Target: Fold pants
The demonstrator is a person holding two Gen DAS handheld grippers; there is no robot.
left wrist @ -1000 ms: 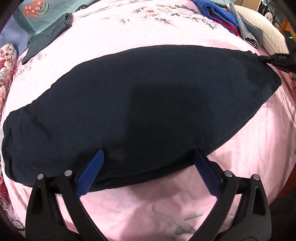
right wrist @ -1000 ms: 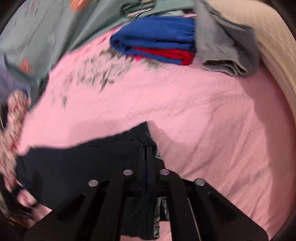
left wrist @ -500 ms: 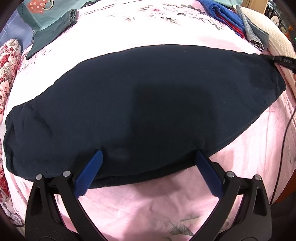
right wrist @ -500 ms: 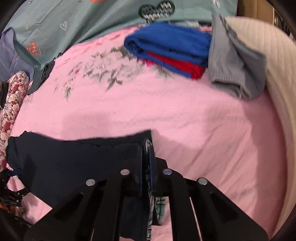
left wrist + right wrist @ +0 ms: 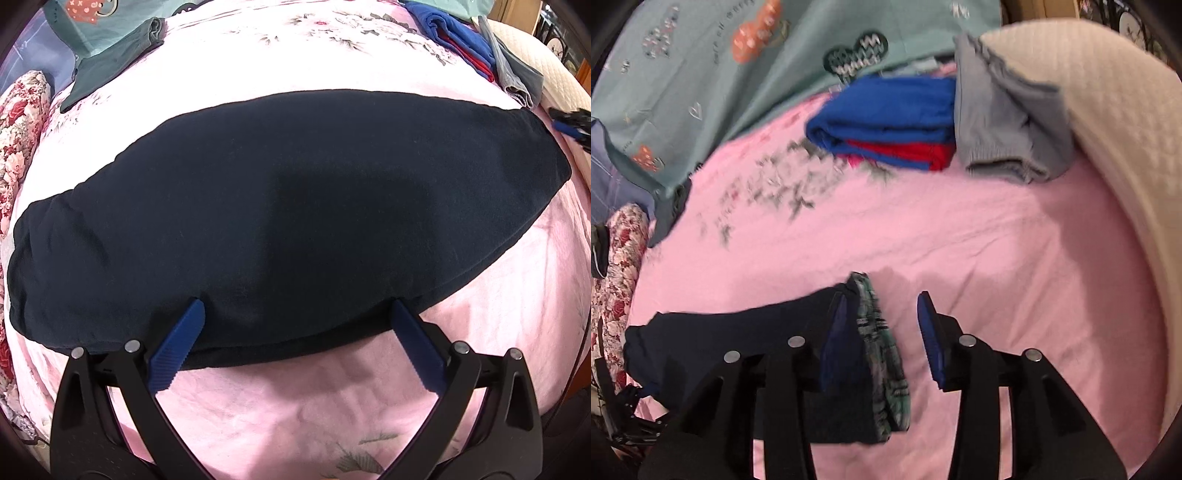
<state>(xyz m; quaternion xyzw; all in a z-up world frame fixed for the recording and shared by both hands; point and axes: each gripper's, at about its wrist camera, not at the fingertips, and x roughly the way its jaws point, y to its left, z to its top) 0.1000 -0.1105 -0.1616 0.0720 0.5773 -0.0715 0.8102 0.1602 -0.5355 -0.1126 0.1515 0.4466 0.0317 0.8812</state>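
Dark navy pants (image 5: 295, 206) lie spread flat across the pink bedsheet, reaching from left to right. My left gripper (image 5: 295, 314) is open and empty, its blue pads at the pants' near edge. My right gripper (image 5: 882, 306) is open at the pants' right end (image 5: 757, 332), where a green plaid lining (image 5: 882, 350) shows; the left pad lies against the cloth without gripping it. The right gripper also shows in the left wrist view (image 5: 570, 123) at the far right.
A folded blue and red stack (image 5: 894, 122) and a grey garment (image 5: 1004, 122) lie at the back right beside a cream quilt (image 5: 1108, 129). A teal patterned cloth (image 5: 720, 74) and a floral pillow (image 5: 18, 118) lie at the back left.
My right gripper has opened and let go of the pants' end, which now lies on the sheet. The left gripper has stayed open at the near edge.
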